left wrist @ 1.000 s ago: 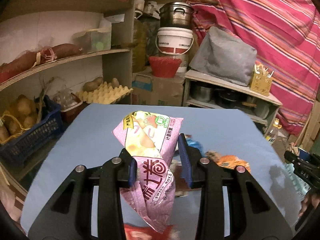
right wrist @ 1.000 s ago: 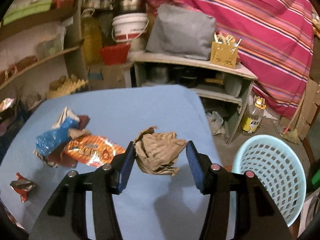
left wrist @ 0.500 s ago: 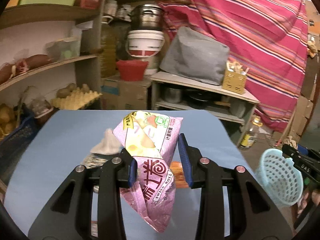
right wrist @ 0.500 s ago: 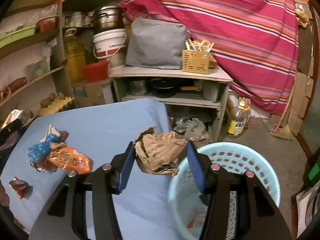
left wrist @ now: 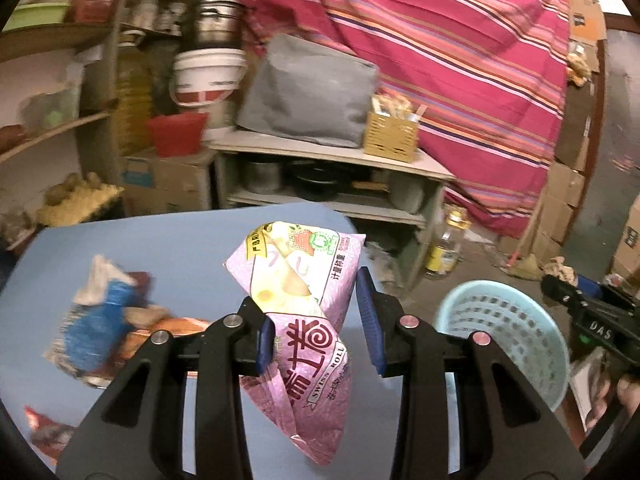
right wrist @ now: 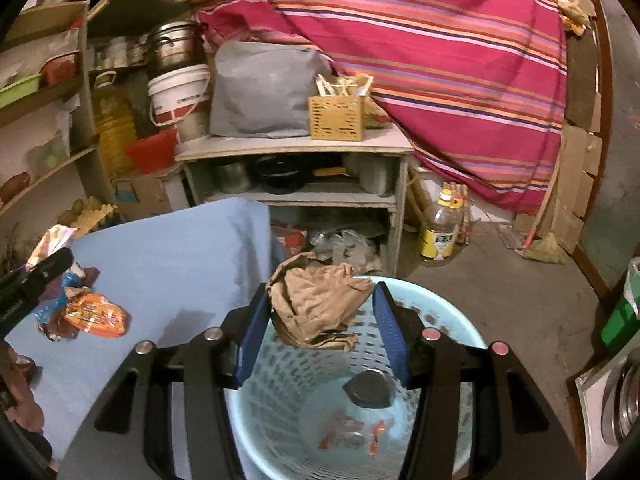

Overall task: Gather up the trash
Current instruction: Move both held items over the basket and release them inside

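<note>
My left gripper is shut on a pink Swiss-roll wrapper, held above the blue table near its right edge. The pale blue perforated basket stands on the floor to its right. My right gripper is shut on a crumpled brown paper wad, held directly over the basket; small scraps and a dark lid lie at the basket's bottom. More trash stays on the table: a blue wrapper and an orange wrapper.
A grey shelf unit with pots stands behind the table, a yellow-labelled bottle on the floor beside it. Wooden shelves line the left. A striped red cloth hangs at the back. Cardboard boxes stack at right.
Both grippers have swung right with their loads. The right one went from over the table to above the basket; the left now sees the basket at its right.
</note>
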